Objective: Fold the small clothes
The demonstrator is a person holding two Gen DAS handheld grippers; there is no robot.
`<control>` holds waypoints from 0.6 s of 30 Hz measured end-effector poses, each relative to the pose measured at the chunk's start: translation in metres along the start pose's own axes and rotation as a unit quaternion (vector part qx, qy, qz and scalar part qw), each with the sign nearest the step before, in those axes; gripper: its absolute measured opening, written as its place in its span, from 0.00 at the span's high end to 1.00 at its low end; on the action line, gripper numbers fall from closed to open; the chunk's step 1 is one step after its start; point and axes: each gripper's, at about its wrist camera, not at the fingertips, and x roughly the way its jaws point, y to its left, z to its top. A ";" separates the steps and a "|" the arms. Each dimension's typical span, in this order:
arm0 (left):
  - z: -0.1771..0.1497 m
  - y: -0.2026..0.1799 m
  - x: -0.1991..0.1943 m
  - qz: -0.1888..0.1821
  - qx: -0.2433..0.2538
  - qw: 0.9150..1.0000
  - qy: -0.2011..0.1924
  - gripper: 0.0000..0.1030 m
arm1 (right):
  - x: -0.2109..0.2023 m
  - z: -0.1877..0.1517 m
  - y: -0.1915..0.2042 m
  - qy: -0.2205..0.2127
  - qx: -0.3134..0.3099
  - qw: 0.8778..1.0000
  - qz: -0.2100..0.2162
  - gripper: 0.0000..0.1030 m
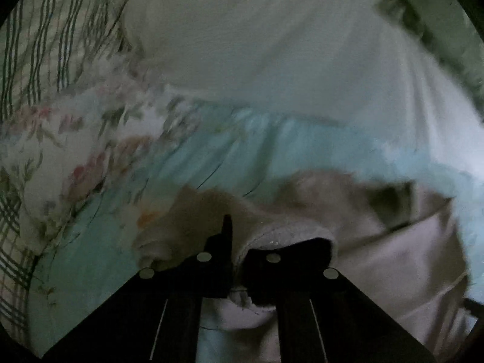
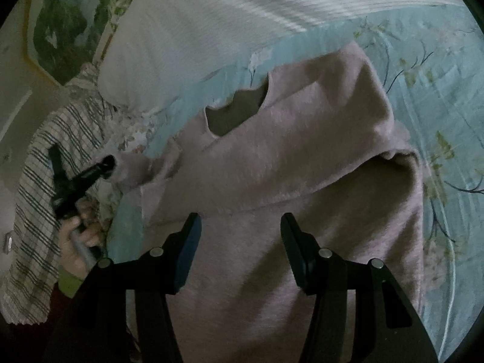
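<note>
Nearest to me, the right hand-held gripper (image 2: 240, 227) hung over the lower body of the pink fuzzy sweater (image 2: 287, 157), its 2 fingers spread wide apart with only fabric showing between them and nothing gripped. The sweater lay on the bed, spread across a light blue floral bedsheet (image 2: 438, 90), its neckline (image 2: 236, 112) open toward the far side and 1 flap folded over the middle. Over at the sweater's sleeve end, the left hand-held gripper (image 2: 106, 163) was pressed together on a bunched edge of the sweater (image 1: 287, 236), the cloth draped over its fingertips; the person's hand (image 2: 81, 236) held its handle. Beyond the garment lay a white ribbed pillow (image 2: 242, 15), touching the sheet, and to the side a plaid cloth (image 2: 45, 196) hung off the bed's edge. The left wrist view was blurred.
</note>
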 end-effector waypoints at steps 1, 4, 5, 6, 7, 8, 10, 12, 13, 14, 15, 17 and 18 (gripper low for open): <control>0.007 -0.015 -0.018 -0.013 0.009 1.000 -0.018 0.96 | -0.005 0.000 -0.001 -0.008 0.003 1.000 0.000 0.46; 0.021 -0.058 -0.054 -0.071 0.026 0.996 -0.048 0.96 | -0.025 0.004 -0.009 -0.035 0.014 0.999 -0.004 0.46; 0.024 -0.071 -0.063 -0.088 0.030 0.994 -0.053 0.96 | -0.032 0.005 -0.013 -0.046 0.019 0.999 -0.008 0.46; 0.025 -0.088 -0.071 -0.109 0.033 0.992 -0.056 0.96 | -0.041 0.005 -0.017 -0.057 0.026 0.998 -0.013 0.46; 0.025 -0.111 -0.078 -0.139 0.038 0.988 -0.054 0.96 | -0.048 0.006 -0.023 -0.068 0.033 0.997 -0.018 0.46; 0.022 -0.129 -0.082 -0.160 0.044 0.985 -0.051 0.96 | -0.056 0.007 -0.029 -0.078 0.041 0.996 -0.024 0.46; 0.012 -0.164 -0.081 -0.184 0.060 0.980 -0.043 0.95 | -0.068 0.008 -0.043 -0.091 0.059 0.994 -0.035 0.46; -0.005 -0.200 -0.069 -0.202 0.073 0.976 -0.026 0.95 | -0.077 0.008 -0.055 -0.097 0.072 0.992 -0.044 0.46; -0.013 -0.214 -0.058 -0.214 0.074 0.974 -0.012 0.95 | -0.079 0.009 -0.060 -0.099 0.075 0.991 -0.049 0.46; -0.023 -0.229 -0.049 -0.221 0.076 0.972 0.001 0.95 | -0.082 0.008 -0.064 -0.100 0.077 0.991 -0.054 0.46; -0.033 -0.243 -0.037 -0.224 0.080 0.971 0.013 0.95 | -0.085 0.009 -0.069 -0.100 0.079 0.990 -0.056 0.46; -0.049 -0.263 -0.019 -0.217 0.091 0.972 0.029 0.95 | -0.086 0.009 -0.074 -0.100 0.083 0.990 -0.058 0.46; -0.057 -0.271 -0.008 -0.212 0.096 0.972 0.041 0.95 | -0.086 0.010 -0.076 -0.099 0.083 0.990 -0.058 0.46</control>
